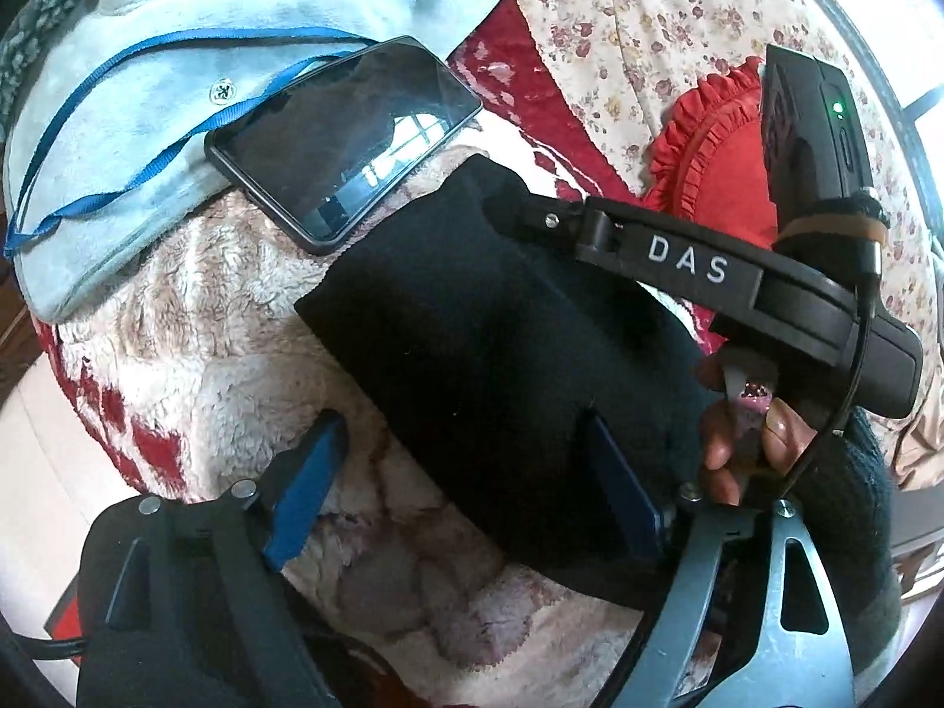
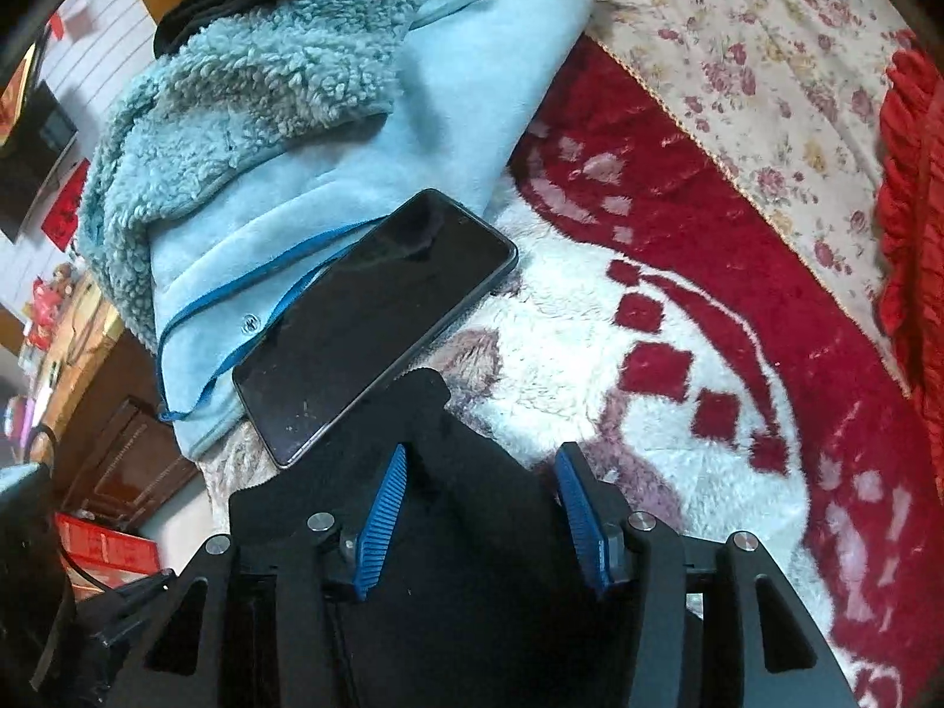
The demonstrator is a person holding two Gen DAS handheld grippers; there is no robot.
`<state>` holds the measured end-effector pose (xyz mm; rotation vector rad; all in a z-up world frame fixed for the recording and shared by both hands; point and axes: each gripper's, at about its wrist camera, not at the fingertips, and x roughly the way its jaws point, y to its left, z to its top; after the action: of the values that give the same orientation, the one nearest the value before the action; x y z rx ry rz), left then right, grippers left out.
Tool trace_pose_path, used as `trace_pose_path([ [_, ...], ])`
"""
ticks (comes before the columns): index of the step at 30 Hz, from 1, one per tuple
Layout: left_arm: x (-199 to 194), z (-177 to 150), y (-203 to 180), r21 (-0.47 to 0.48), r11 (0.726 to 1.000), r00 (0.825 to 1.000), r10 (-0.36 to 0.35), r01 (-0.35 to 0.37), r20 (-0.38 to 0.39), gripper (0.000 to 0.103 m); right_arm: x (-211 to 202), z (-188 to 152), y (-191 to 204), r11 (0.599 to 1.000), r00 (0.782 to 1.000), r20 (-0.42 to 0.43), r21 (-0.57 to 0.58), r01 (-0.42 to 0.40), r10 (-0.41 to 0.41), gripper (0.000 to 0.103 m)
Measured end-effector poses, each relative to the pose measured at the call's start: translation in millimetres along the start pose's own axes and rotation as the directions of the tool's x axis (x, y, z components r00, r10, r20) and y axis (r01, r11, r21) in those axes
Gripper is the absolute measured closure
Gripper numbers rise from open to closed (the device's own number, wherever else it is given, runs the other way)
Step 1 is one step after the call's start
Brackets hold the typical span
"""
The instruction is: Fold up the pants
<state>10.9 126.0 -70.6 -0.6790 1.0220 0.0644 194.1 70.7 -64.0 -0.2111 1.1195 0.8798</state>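
The black pants (image 1: 501,342) lie in a folded bundle on a red and white fleece blanket (image 1: 224,366). My left gripper (image 1: 466,489) hangs over their near edge with its jaws wide apart. Its left pad stands over the blanket and its right pad over the black cloth, and neither pad presses on anything. In the right wrist view the pants (image 2: 472,531) fill the space under my right gripper (image 2: 484,510). The blue pads (image 2: 383,519) there stand apart and clear of the cloth. A hand (image 1: 731,430) holds the right gripper's handle.
A dark phone (image 1: 348,141) (image 2: 377,324) lies just beyond the pants, half on a light blue fleece jacket (image 1: 147,106) (image 2: 265,118) with a blue strap (image 1: 118,118). A red frilled cushion (image 1: 720,159) and a floral sheet (image 1: 649,17) lie at the back right.
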Motion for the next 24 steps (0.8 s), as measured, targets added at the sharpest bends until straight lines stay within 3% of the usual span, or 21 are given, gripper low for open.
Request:
trace_pose_path([
  [6,0,2,1,-0.006,1.000,1.000,0.006,-0.006,0.001,0.020,6,2,7,0.999,1.000,0.012,-0.026,-0.026,0.026,0.053],
  [8,0,1,1,0.000,1.000,1.000,0.017,-0.017,0.010,0.025,4,1,6,0.999,0.999,0.019,-0.016,-0.041,0.041,0.057],
  [9,-2,0,0,0.010,1.000,0.999,0.029,-0.029,0.025,0.046,2,-1,6,0.999,0.998,0.022,-0.011,-0.053,0.053,0.063],
  [10,-4,0,-1,0.025,0.999,0.999,0.032,-0.033,0.034,0.062,0,-2,6,0.998,0.998,0.029,-0.010,-0.061,0.061,0.068],
  [11,-5,0,-1,0.033,0.999,0.999,0.037,-0.038,0.034,0.062,-3,-3,7,0.998,0.998,0.036,-0.015,-0.058,0.058,0.069],
  [13,-11,0,-2,0.037,0.999,0.998,0.034,-0.036,0.055,0.076,-8,-5,11,0.998,0.998,0.048,-0.031,-0.048,0.050,0.076],
  [19,-38,-5,-17,0.108,0.994,0.992,0.016,-0.030,0.128,0.086,-34,-10,11,0.996,0.989,0.112,0.003,-0.094,0.093,0.082],
  [24,-70,-18,-49,0.217,0.976,0.979,-0.031,-0.014,0.201,0.087,-83,-20,3,0.986,0.962,0.232,0.050,-0.159,0.143,0.085],
])
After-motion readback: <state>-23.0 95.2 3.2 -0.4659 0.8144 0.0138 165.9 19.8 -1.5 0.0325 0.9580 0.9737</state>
